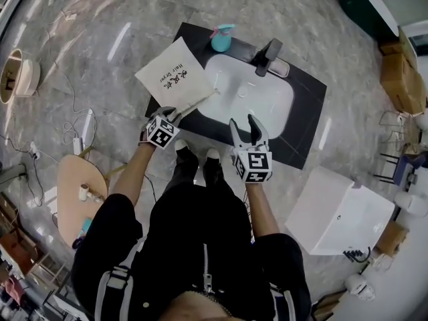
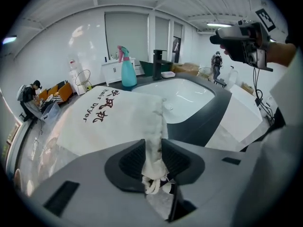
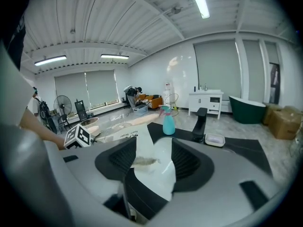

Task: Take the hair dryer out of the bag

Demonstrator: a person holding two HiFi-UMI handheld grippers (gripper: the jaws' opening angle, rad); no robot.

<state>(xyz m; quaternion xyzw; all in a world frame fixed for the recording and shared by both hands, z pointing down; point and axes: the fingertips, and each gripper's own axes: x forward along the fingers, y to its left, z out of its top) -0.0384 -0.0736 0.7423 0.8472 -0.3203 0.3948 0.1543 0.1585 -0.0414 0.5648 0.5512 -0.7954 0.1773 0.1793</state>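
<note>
A white cloth bag [image 1: 170,77] printed "Hair Dryer" lies flat on the left end of the black counter [image 1: 306,116]. Its gathered drawstring neck [image 2: 155,126] runs toward me. My left gripper [image 1: 175,115] is shut on that neck, and in the left gripper view the cloth is pinched between the pads of the left gripper [image 2: 153,148]. The hair dryer itself is hidden. My right gripper [image 1: 243,127] hovers open over the front rim of the white basin [image 1: 261,102] with nothing between its fingers. The right gripper view shows the bag [image 3: 124,135] beyond the open right gripper [image 3: 154,160].
A black faucet [image 1: 266,57], a soap dish [image 1: 281,67] and a teal spray bottle [image 1: 221,39] stand along the counter's far edge. A white box [image 1: 338,209] sits on the floor at right, and a round wooden table [image 1: 79,192] at left.
</note>
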